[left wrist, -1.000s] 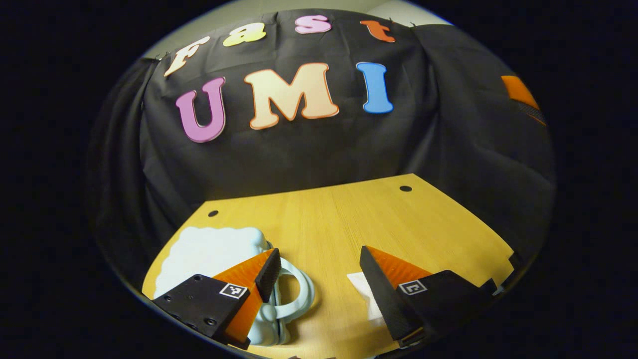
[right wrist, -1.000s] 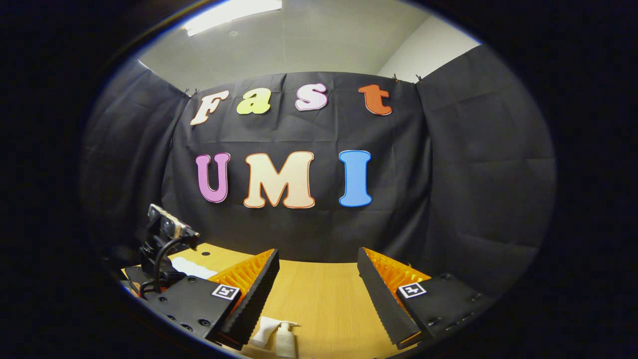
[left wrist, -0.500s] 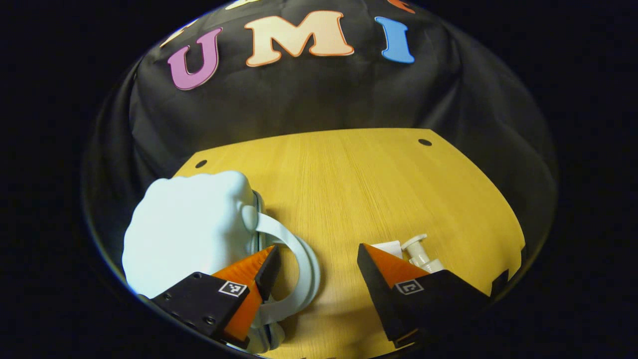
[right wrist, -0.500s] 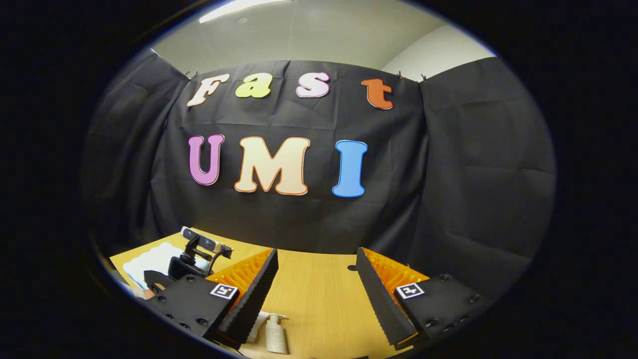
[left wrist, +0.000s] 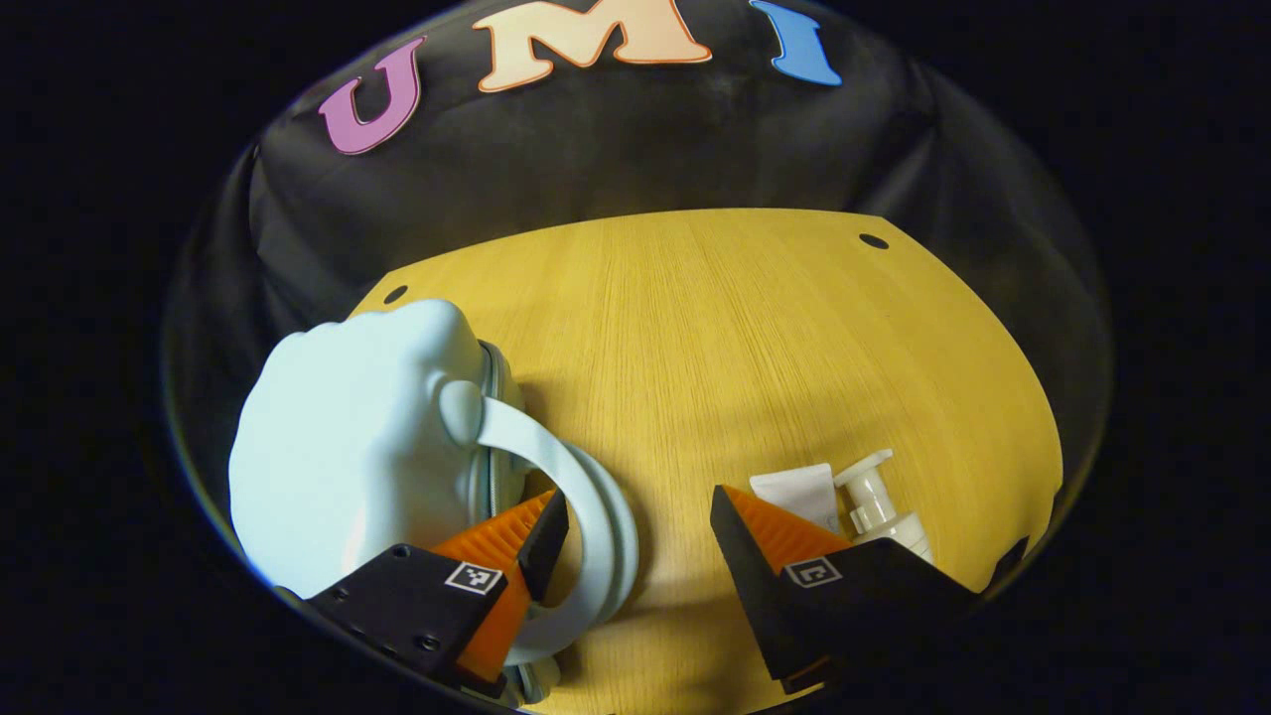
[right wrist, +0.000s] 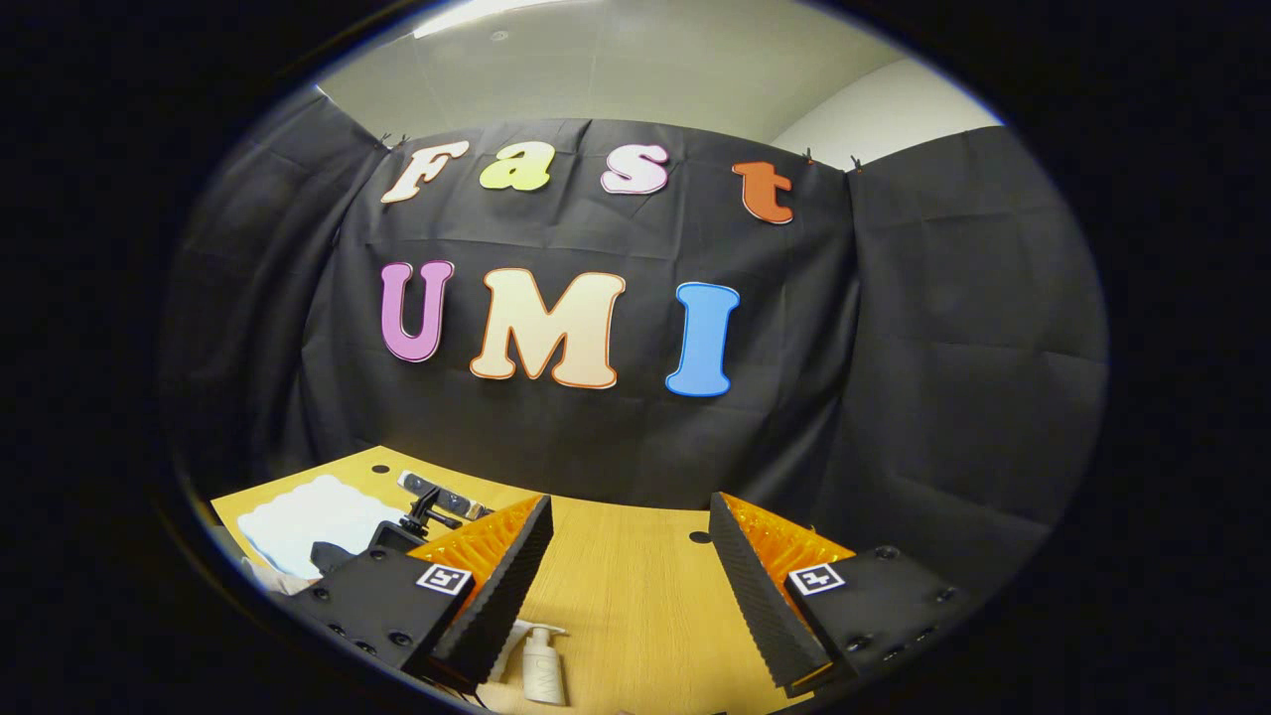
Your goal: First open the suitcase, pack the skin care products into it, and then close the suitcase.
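A pale blue suitcase (left wrist: 348, 447), still closed, is seen lying at the left of the wooden surface (left wrist: 715, 328), its looped handle (left wrist: 586, 516) ringed round one finger of the wide-open, empty left claw (left wrist: 635, 536). A pump bottle (left wrist: 879, 501) and tube (left wrist: 794, 489) are set nearby. The right claw (right wrist: 631, 571) is held open, empty, above the bottle.
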{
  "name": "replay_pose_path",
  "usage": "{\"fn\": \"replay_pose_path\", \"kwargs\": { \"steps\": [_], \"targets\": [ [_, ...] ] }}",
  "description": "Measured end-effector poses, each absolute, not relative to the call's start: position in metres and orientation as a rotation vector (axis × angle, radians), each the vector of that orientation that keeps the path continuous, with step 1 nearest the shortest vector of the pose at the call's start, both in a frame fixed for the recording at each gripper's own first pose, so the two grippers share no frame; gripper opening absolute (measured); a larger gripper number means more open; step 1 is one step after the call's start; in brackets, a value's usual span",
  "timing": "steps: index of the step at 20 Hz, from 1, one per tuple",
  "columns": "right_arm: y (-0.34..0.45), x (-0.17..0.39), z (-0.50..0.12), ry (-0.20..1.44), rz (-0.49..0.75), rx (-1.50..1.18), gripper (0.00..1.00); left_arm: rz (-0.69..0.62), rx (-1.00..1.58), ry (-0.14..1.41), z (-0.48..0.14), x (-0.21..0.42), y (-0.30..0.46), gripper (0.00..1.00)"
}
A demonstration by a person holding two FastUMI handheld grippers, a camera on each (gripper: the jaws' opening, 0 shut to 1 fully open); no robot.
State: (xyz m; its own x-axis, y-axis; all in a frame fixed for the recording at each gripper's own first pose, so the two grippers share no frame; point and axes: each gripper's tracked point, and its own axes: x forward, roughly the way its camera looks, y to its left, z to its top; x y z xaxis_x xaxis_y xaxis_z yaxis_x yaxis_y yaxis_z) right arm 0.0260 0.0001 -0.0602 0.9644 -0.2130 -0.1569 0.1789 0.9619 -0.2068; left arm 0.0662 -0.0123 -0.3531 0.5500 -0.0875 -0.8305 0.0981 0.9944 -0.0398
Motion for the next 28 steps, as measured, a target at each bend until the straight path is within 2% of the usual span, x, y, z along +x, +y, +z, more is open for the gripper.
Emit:
{"fn": "replay_pose_path", "kwargs": {
  "steps": [1, 2, 3, 4, 6, 8, 10, 18, 23, 28],
  "targets": [
    [-0.001, 0.025, -0.060, 0.179, -0.203, -0.189, 1.00, -0.103, 0.000, 1.002, -0.355, 0.062, -0.011, 0.83],
    [-0.003, 0.024, -0.059, 0.176, -0.206, -0.185, 1.00, -0.090, -0.006, 1.008, -0.357, 0.061, -0.009, 0.70],
    [-0.005, 0.024, -0.059, 0.175, -0.207, -0.182, 1.00, -0.077, 0.004, 0.998, -0.355, 0.063, -0.004, 0.64],
    [-0.005, 0.023, -0.060, 0.174, -0.208, -0.179, 1.00, -0.072, 0.010, 0.981, -0.352, 0.065, 0.000, 0.48],
    [-0.006, 0.021, -0.061, 0.173, -0.206, -0.173, 1.00, -0.083, 0.032, 0.956, -0.340, 0.066, 0.000, 0.24],
    [-0.004, 0.020, -0.061, 0.170, -0.199, -0.163, 1.00, -0.088, 0.068, 0.934, -0.333, 0.068, 0.002, 0.16],
    [-0.001, 0.020, -0.060, 0.163, -0.189, -0.155, 1.00, -0.111, 0.062, 0.928, -0.329, 0.066, 0.002, 0.10],
    [0.003, 0.019, -0.056, 0.132, -0.161, -0.121, 1.00, -0.182, -0.021, 0.900, -0.279, 0.062, 0.008, 0.03],
    [0.008, 0.022, -0.056, 0.120, -0.145, -0.090, 1.00, -0.177, -0.114, 0.800, -0.215, 0.074, 0.039, 0.01],
    [0.032, 0.032, -0.054, 0.101, -0.096, -0.068, 1.00, -0.130, -0.102, 0.680, -0.168, 0.082, 0.095, 0.00]
  ]
}}
